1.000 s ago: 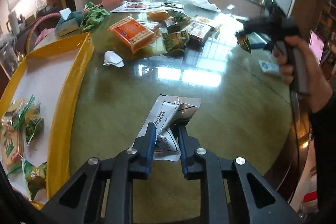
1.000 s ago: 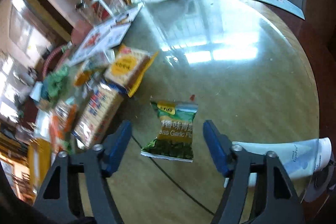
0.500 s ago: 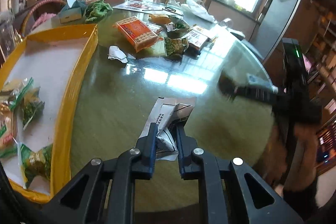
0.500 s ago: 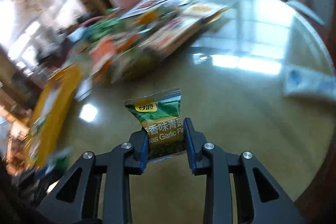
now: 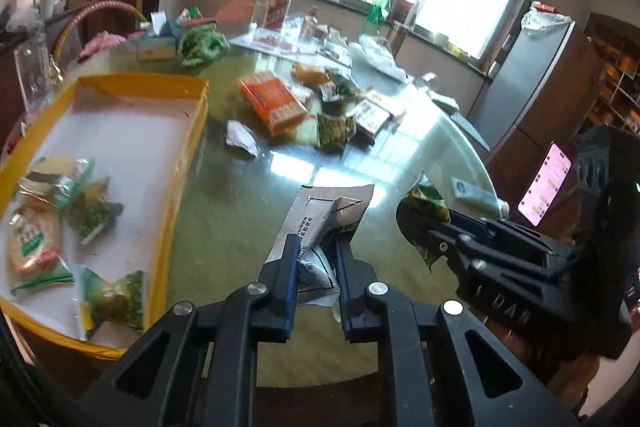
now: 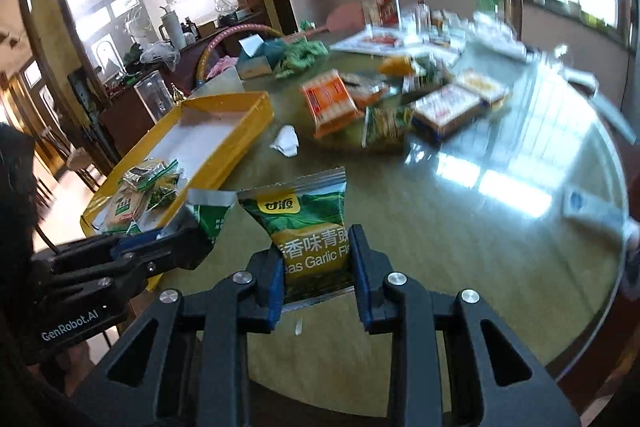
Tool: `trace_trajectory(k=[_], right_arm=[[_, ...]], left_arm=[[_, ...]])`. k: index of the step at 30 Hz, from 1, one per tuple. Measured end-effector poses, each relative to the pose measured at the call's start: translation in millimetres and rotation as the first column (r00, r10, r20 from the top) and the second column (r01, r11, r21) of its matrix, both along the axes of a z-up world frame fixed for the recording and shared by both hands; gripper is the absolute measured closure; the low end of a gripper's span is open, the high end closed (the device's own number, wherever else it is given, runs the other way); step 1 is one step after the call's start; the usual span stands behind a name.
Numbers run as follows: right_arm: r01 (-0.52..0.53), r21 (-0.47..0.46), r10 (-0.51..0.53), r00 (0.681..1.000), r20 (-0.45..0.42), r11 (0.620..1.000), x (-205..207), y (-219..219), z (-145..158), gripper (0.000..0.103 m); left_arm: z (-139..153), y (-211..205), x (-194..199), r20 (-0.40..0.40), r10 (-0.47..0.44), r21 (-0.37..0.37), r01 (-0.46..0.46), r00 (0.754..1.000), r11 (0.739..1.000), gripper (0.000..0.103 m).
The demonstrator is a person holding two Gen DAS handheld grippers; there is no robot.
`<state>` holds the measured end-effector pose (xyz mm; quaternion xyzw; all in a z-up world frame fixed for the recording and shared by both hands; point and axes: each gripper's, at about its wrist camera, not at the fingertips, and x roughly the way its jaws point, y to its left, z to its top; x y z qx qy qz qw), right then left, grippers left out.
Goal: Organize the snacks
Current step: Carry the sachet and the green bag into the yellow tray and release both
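Observation:
My left gripper (image 5: 316, 247) is shut on a silver and white snack packet (image 5: 332, 203), held just above the green glass table (image 5: 248, 211). My right gripper (image 6: 316, 243) is shut on a green garlic-pea packet (image 6: 304, 211), also off the table. The two grippers hang side by side near the table's front edge. In the left wrist view the right gripper (image 5: 420, 227) shows with its green packet (image 5: 430, 197). In the right wrist view the left gripper (image 6: 196, 235) appears at the left. A yellow tray (image 5: 188, 147) to the left holds several snack packets (image 5: 36, 239).
A pile of loose snack packs (image 5: 280, 103) and a crumpled white paper (image 5: 240, 139) lie mid-table. Bottles (image 5: 276, 7), a tissue box (image 5: 158, 45) and green cloth stand behind. A white tube (image 6: 592, 207) lies near the right rim, and a lit phone (image 5: 544, 183) stands beyond it.
My right gripper closed on the green packet, lifted it and swung left across the table to beside my left gripper. My left gripper rose a little with the silver packet.

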<state>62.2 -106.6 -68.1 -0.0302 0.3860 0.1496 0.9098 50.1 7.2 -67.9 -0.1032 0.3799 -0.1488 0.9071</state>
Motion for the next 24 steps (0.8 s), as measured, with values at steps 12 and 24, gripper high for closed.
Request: trace_trajectory(k=[12,24], right_arm=[[-0.039,-0.026,0.040,0.998,0.049,0.999,-3,25,13,0.072],[-0.148,0.066,0.152,0.987,-0.053,0.987,25,58,7,0.072]], left_arm=[[20,18,-5,0.038,0.050,-0.015,-0.049,0.998,0.999,0.088],[30,61,3,0.055,0.132,-0.057,-0.129,0.990,0.990,0.088]])
